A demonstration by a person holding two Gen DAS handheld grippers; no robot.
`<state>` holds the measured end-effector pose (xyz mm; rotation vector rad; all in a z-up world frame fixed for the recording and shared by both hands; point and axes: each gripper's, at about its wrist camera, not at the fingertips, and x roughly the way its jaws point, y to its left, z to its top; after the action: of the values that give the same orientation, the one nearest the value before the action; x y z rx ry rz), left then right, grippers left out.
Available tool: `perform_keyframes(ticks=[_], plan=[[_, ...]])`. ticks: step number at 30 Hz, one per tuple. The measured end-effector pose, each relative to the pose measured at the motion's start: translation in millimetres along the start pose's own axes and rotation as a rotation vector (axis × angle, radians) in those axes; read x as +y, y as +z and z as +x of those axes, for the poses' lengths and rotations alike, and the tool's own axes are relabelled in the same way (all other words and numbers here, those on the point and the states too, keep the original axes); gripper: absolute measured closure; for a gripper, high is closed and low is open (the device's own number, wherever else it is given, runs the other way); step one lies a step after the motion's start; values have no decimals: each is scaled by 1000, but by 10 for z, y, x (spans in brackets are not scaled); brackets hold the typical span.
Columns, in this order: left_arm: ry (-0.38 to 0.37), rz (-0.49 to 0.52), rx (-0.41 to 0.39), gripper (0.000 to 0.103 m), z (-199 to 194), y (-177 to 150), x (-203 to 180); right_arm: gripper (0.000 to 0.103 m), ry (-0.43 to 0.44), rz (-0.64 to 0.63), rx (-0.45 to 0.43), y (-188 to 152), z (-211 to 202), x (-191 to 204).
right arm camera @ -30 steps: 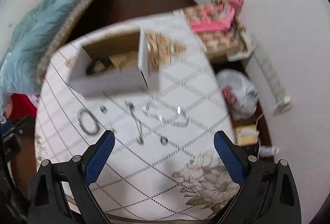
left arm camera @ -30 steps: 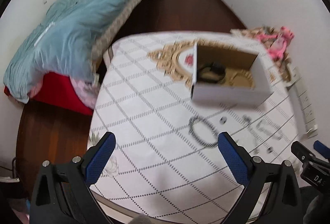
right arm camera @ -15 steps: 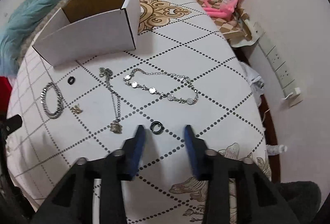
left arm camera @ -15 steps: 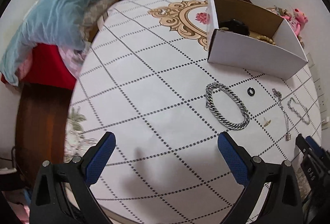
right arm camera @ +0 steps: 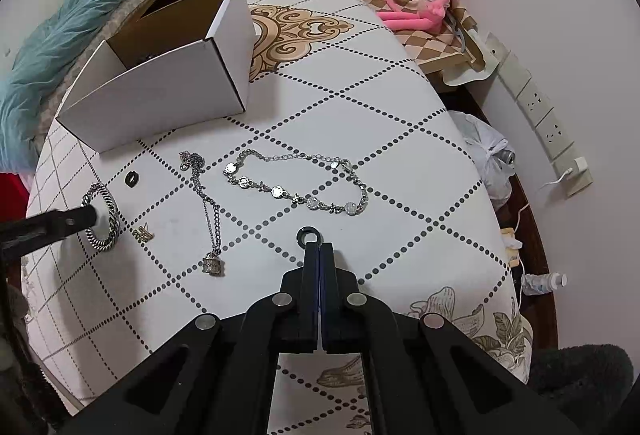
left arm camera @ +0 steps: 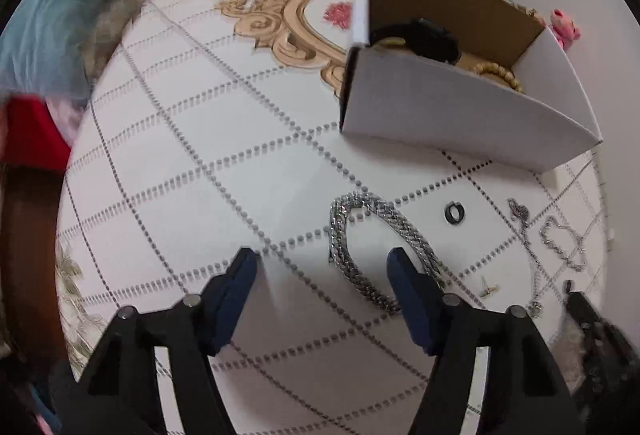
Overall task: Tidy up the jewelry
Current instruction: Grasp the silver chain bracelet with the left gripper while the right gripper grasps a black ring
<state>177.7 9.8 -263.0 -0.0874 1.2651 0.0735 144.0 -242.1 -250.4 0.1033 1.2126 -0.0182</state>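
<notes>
- Jewelry lies loose on the table (right arm camera: 400, 107), ahead of both claws.
- Right gripper (right arm camera: 319, 245): clenched, tips at the black ring (right arm camera: 308, 235); whether the ring is pinched cannot be told.
- Left gripper (left arm camera: 322, 267): jaws parted, just closing; right pad inside the curb-chain bracelet (left arm camera: 352, 267), chain partly between the pads, ungripped.
- White box (right arm camera: 160, 95) stands beyond.

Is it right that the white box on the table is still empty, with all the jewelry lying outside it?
Not quite. The left wrist view shows the white box already holds things: a black item and a beaded gold-coloured bracelet. The rest stands: the thick silver chain, rings and necklaces lie outside it on the table.
</notes>
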Motion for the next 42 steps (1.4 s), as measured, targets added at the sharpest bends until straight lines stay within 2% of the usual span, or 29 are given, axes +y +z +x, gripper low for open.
perform_keyframes(ticks=[1,3,4,8,15,23,25,29,34,37,41,42], plan=[[12,30,-20,58,-9,1,-46,103,5,4,1,-6,-8,-4],[-6,54,-35,92,-37,-8,-90,103,13,8,-3,-8,-30,-16],[-22,58,-35,98,-43,-16,-100,103,19,11,-7,-2,-45,-23],[-92,41,-40,97,-116,-89,-89,103,59,40,-26,23,-157,-68],[-164,22,-76,97,-435,-247,12,103,141,106,-59,61,-416,-190],[-227,11,-121,97,-797,-250,135,103,239,191,-79,125,-655,-354],[-223,20,-137,97,-855,-237,109,103,229,176,-73,146,-654,-351],[-211,25,-138,98,-815,-206,79,101,211,109,-3,193,-411,-228],[-201,24,-116,98,-707,-240,62,87,94,-5,23,175,-97,-14],[-203,22,-101,98,-662,-275,54,76,61,-31,37,140,32,47],[-202,18,-95,98,-635,-302,62,77,13,-77,13,124,47,148],[-203,18,-94,98,-635,-305,62,87,3,-87,6,112,46,162]])
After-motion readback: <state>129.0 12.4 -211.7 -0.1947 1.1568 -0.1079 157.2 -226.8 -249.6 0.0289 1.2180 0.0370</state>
